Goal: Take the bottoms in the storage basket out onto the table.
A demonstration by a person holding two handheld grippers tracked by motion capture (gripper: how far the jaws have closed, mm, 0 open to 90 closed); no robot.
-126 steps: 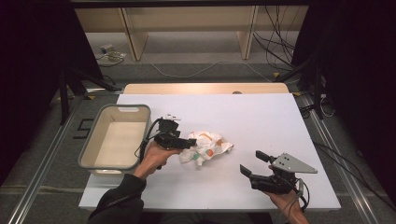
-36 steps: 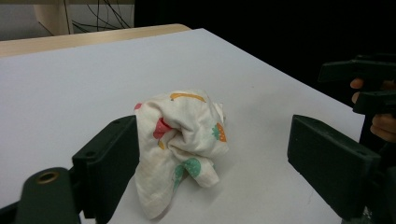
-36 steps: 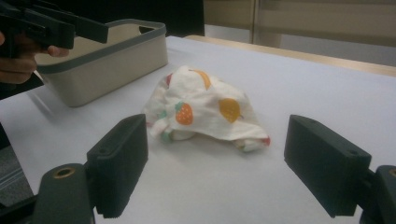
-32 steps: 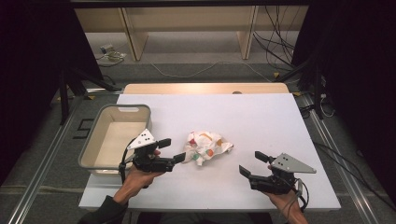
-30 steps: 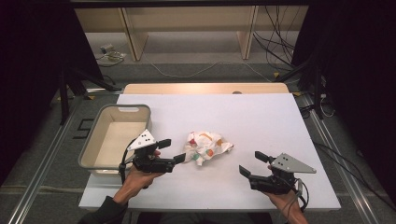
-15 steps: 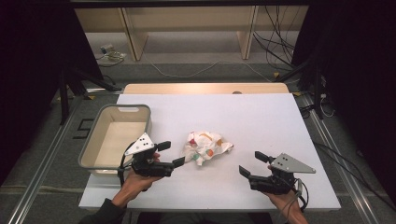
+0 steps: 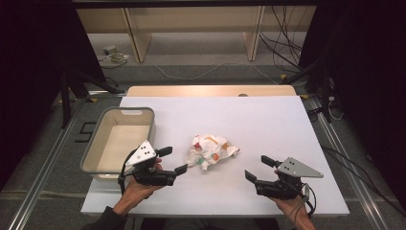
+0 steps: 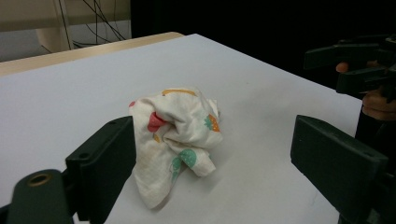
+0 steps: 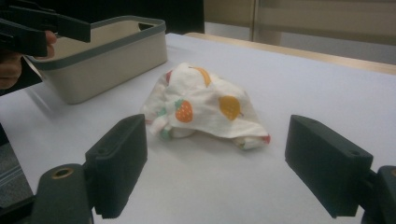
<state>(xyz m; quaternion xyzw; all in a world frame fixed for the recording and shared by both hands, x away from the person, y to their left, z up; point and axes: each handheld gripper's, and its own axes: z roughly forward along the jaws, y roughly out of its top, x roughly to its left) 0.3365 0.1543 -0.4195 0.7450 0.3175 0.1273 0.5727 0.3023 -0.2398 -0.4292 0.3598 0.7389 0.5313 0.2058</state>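
Note:
A crumpled white cloth (image 7: 210, 151) printed with fruit lies in the middle of the white table (image 7: 268, 120). My left gripper (image 7: 173, 160) is open just left of it, near the front, jaws pointing at the cloth. In the left gripper view the cloth (image 8: 175, 135) sits ahead of the wide-apart jaws, nearer the left one, untouched. My right gripper (image 7: 257, 167) is open at the front right, a short way from the cloth. Its own view has the cloth (image 9: 205, 105) lying ahead between the spread jaws.
A beige bin (image 7: 119, 111) with a grey rim stands at the table's left, empty, just behind my left hand; it also appears as the bin (image 9: 107, 65) in the right gripper view. Bare table surrounds the cloth. Cables and shelf legs lie beyond the far edge.
My left gripper, which was at the cloth 4.2 s ago, has drawn back toward the front left and is off the cloth. The right gripper has stayed put.

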